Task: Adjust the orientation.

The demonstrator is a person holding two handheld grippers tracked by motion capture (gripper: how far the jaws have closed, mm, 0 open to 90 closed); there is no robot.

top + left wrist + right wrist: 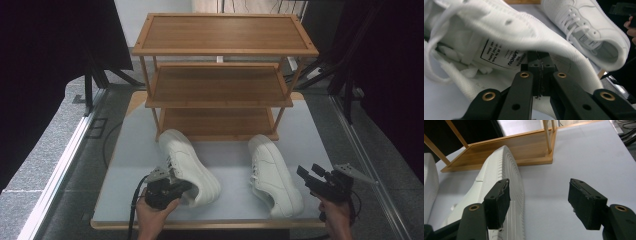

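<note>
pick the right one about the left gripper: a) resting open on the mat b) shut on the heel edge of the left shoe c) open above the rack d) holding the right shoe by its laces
b: in the left gripper view the left gripper has its jaws closed on the heel edge of the left shoe; the right shoe lies untouched on the mat.

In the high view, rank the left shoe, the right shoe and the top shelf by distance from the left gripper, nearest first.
1. left shoe, clamped at its heel in the left gripper.
2. right shoe, across the table, to the right.
3. top shelf, at the back.
</note>
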